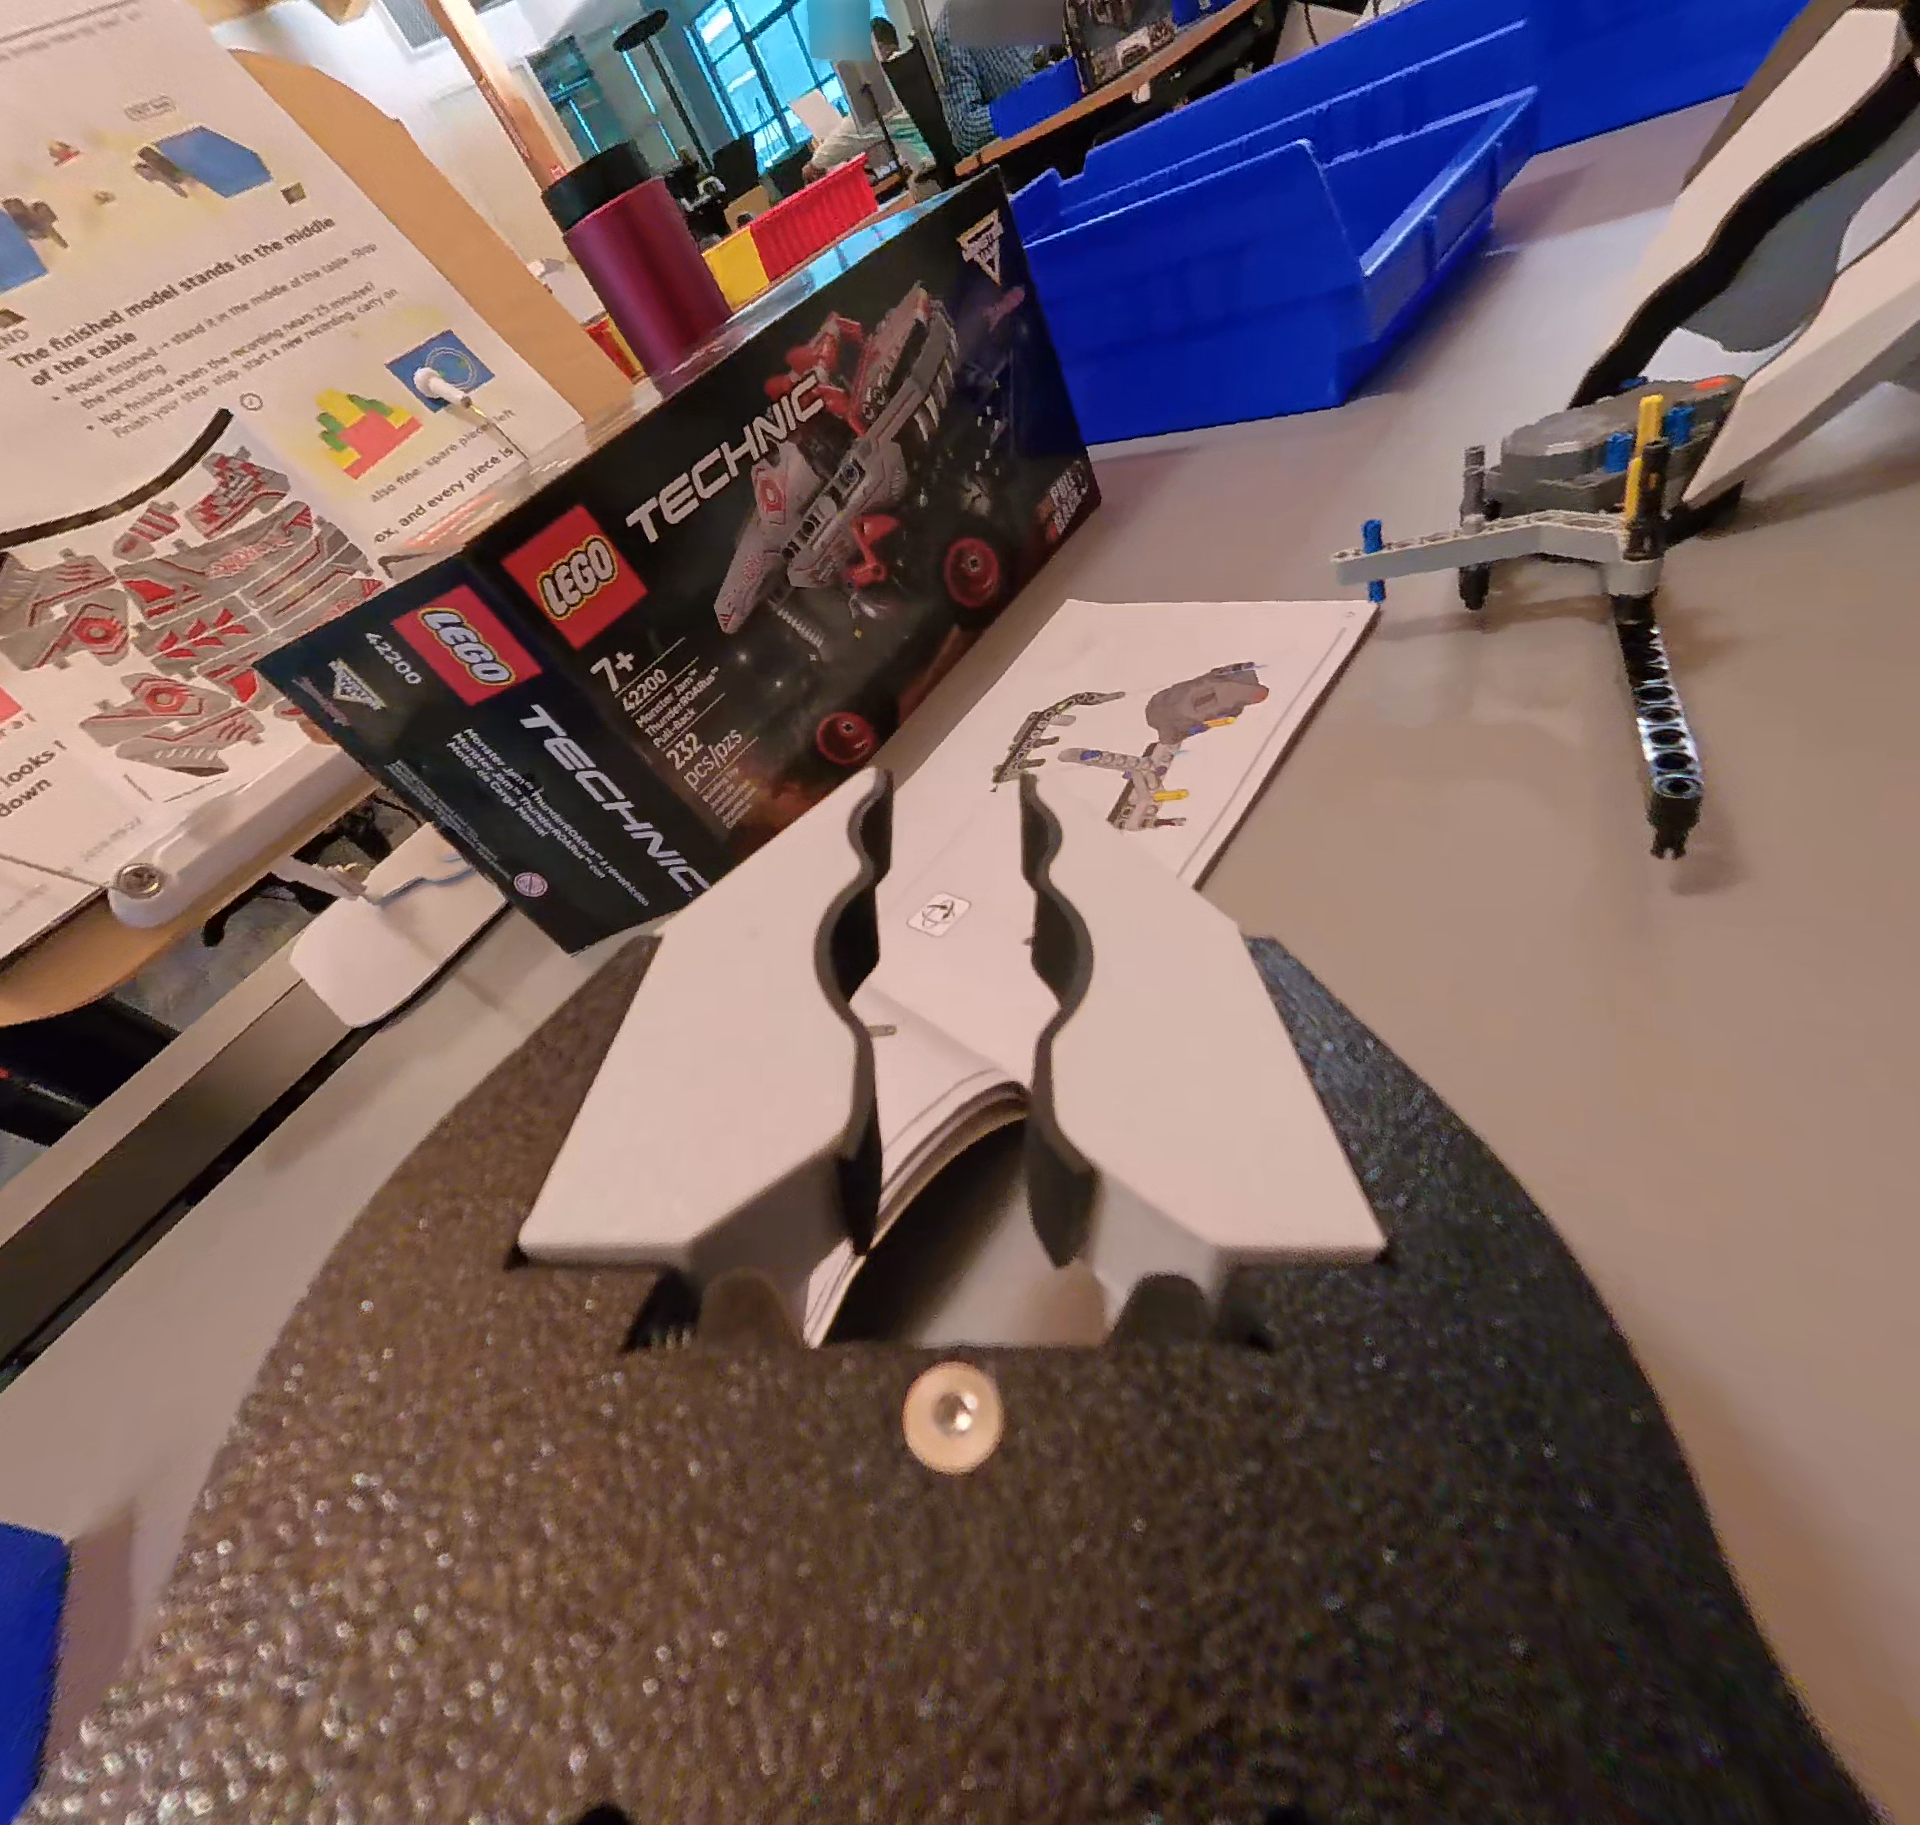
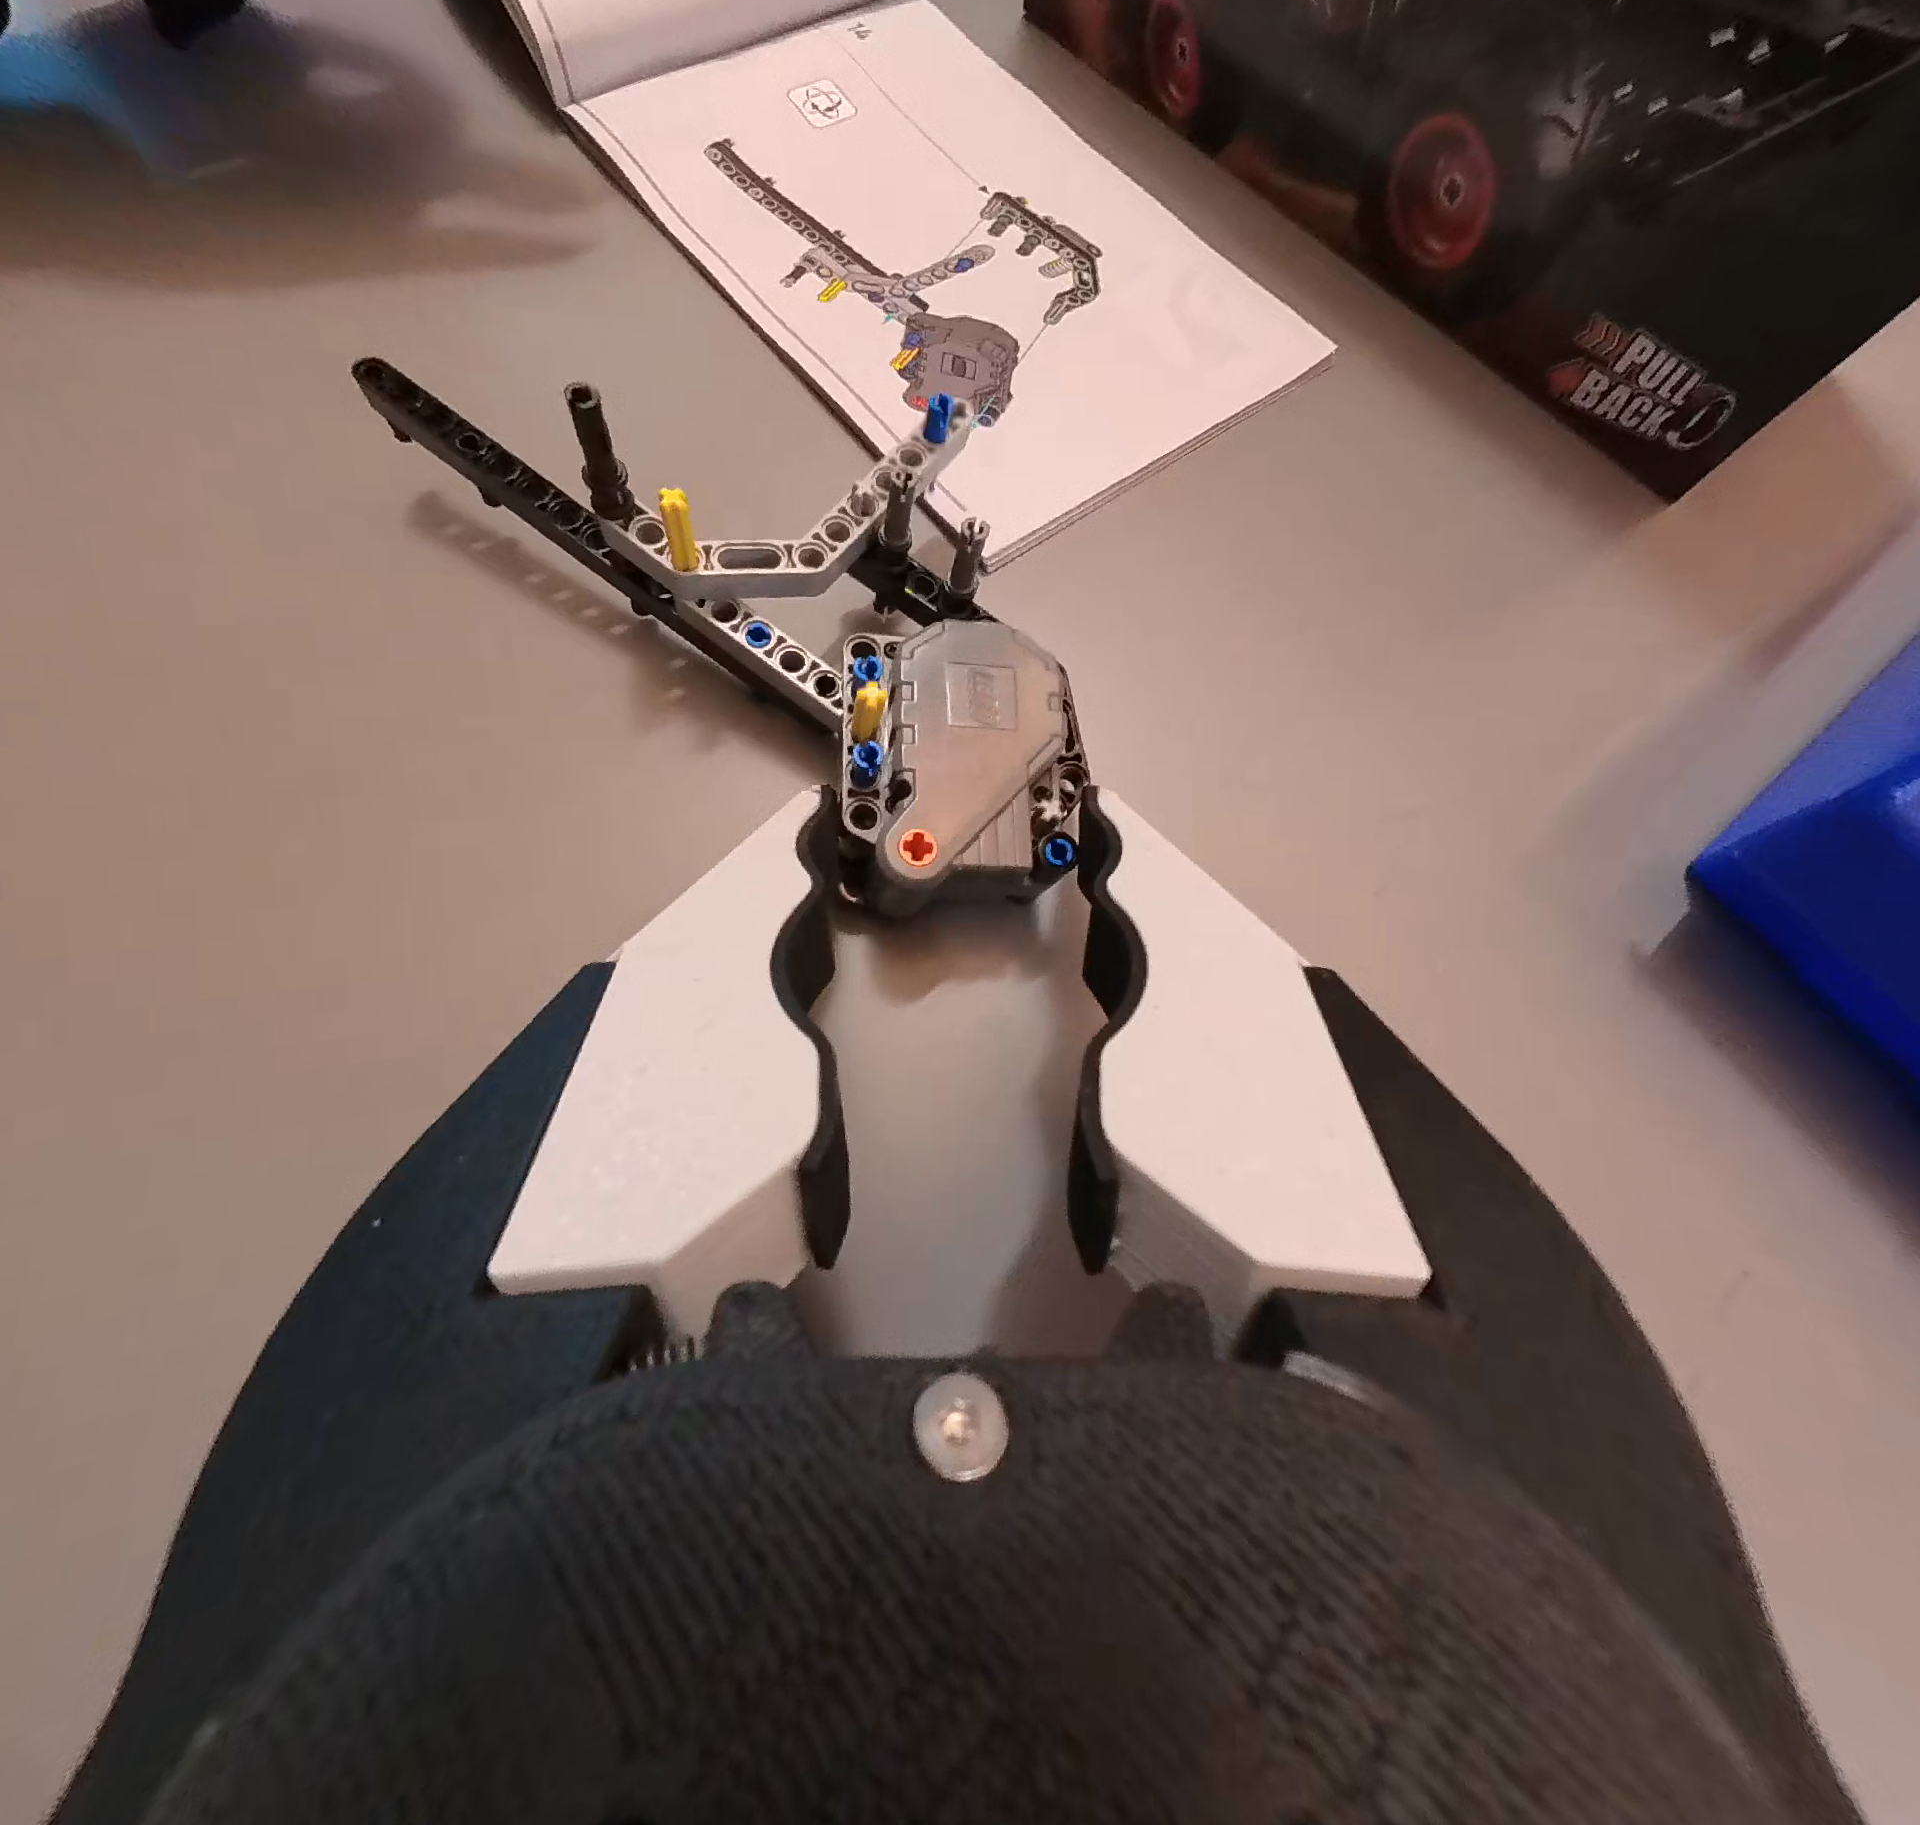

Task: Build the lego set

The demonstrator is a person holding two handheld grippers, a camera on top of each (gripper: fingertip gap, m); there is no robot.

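A partly built lego assembly lies on the grey table: a grey pull-back motor [image 2: 977,726], a long black beam [image 2: 499,466] and a bent light-grey beam [image 2: 769,560] with yellow, blue and black pins standing up. My right gripper [image 2: 956,819] is shut on the motor end of it, one fingertip at each side. In the left wrist view the assembly [image 1: 1558,487] is at the right, with the right gripper's white finger [image 1: 1829,362] on it. My left gripper [image 1: 951,799] is open and empty, hovering over the open instruction booklet [image 1: 1195,674].
The booklet [image 2: 1039,248] lies just beyond the assembly. The dark set box [image 1: 810,570] stands behind it, also in the right wrist view [image 2: 1507,113]. Blue bins [image 1: 1247,258] line the far side; one [image 2: 1829,871] is close on the right. A paper sheet stand [image 1: 187,321] and a maroon cup [image 1: 644,279] are at the left. Spacing between my two grippers at the tips: around 25 centimetres.
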